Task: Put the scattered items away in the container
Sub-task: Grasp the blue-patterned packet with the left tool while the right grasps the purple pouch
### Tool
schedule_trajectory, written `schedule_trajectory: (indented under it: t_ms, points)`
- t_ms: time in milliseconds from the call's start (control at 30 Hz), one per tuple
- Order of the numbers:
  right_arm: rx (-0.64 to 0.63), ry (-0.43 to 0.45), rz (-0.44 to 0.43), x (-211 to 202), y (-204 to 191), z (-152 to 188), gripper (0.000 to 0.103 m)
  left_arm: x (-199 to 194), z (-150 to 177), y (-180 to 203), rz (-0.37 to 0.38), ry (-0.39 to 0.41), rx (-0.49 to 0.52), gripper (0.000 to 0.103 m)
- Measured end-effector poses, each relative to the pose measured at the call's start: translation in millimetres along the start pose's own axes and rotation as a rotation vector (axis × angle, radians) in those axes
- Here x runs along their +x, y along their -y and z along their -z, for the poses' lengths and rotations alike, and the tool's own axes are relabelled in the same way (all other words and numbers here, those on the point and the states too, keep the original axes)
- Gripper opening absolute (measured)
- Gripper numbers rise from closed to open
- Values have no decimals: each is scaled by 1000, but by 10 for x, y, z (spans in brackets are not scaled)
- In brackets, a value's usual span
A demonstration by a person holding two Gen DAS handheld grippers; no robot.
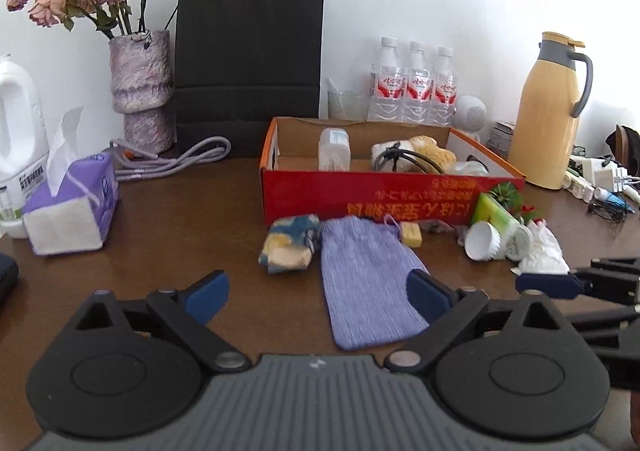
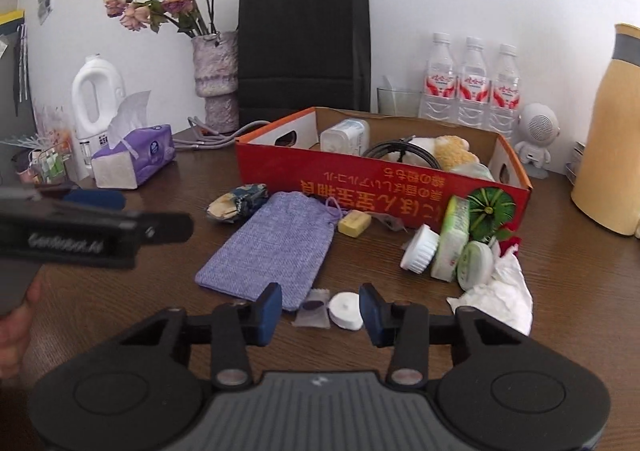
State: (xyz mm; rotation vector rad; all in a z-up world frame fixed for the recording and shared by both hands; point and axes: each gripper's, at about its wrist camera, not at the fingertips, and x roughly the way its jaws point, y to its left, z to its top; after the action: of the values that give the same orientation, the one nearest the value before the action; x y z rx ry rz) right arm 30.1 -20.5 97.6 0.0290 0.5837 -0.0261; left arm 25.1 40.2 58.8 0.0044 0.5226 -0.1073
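1. Centrally, a red cardboard box (image 1: 384, 191) stands open on the brown table (image 1: 180, 243); inside it lie a small clear bottle (image 1: 334, 149), a coiled black cable (image 2: 404, 151) and a cream plush toy (image 1: 434, 149).
2. Just in front of the box, still on the table: a lilac cloth pouch (image 1: 368, 279) lying flat, a blue-and-cream packet (image 1: 290, 247) beside its left edge, and a small yellow block (image 1: 411, 234) near its drawstring.
3. To the right of these: a white ribbed cap (image 2: 419, 253), a green pack (image 2: 454, 239) leaning against the box, a round green-lidded tin (image 2: 474, 265) and a crumpled white tissue (image 2: 504, 297), clustered and touching.
4. Left gripper (image 1: 320, 295): jaws spread wide, the blue pads on either side of the pouch's near end, gripping nothing.
5. Right gripper (image 2: 320, 313): jaws partly drawn in, a white tape roll (image 2: 346, 309) and a small clear wrapper (image 2: 314, 311) lying between the pads; neither pad touches them.
6. Background: a tissue box (image 1: 74, 207) at left, a vase of dried roses (image 1: 142, 91), a black paper bag (image 1: 250, 59), three water bottles (image 1: 416, 85) and a yellow jug (image 1: 550, 115) along the wall.
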Motion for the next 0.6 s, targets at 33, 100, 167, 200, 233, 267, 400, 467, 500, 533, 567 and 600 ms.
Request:
schedule_trajectory:
  t_ms: [33, 100, 167, 200, 233, 267, 400, 467, 500, 533, 567, 600]
  points:
    - [-11, -6, 1, 64, -27, -39, 42, 138, -80, -39, -1, -10, 4, 76]
    - [-12, -19, -2, 198, -46, -121, 42, 434, -210, -118, 15, -46, 1, 71]
    - [8, -31, -12, 323, -23, -197, 42, 719, -296, -162, 38, -84, 5, 73]
    - [16, -38, -20, 390, -6, -230, 42, 846, -314, -154, 51, -101, 27, 74]
    - [21, -46, -28, 452, 4, -257, 42, 951, -314, -146, 39, -117, 47, 72]
    - [25, -57, -34, 518, 13, -279, 42, 1035, -310, -141, 29, -130, 67, 66]
    - [30, -115, -20, 786, 19, -329, 43, 1097, -278, -331, 72, -123, -39, 12]
    - [39, -147, -16, 896, 16, -351, 43, 1007, -273, -413, 77, -87, -62, 8]
    - [42, -159, -17, 932, 6, -357, 43, 942, -284, -457, 70, -73, -79, 6]
    - [32, -156, -16, 948, -18, -362, 42, 865, -302, -503, 73, -59, -101, 6]
    - [20, -156, -13, 963, -55, -360, 42, 775, -316, -556, 82, -42, -128, 6]
    - [8, -152, -10, 976, -90, -361, 36, 680, -326, -605, 82, -25, -156, 6]
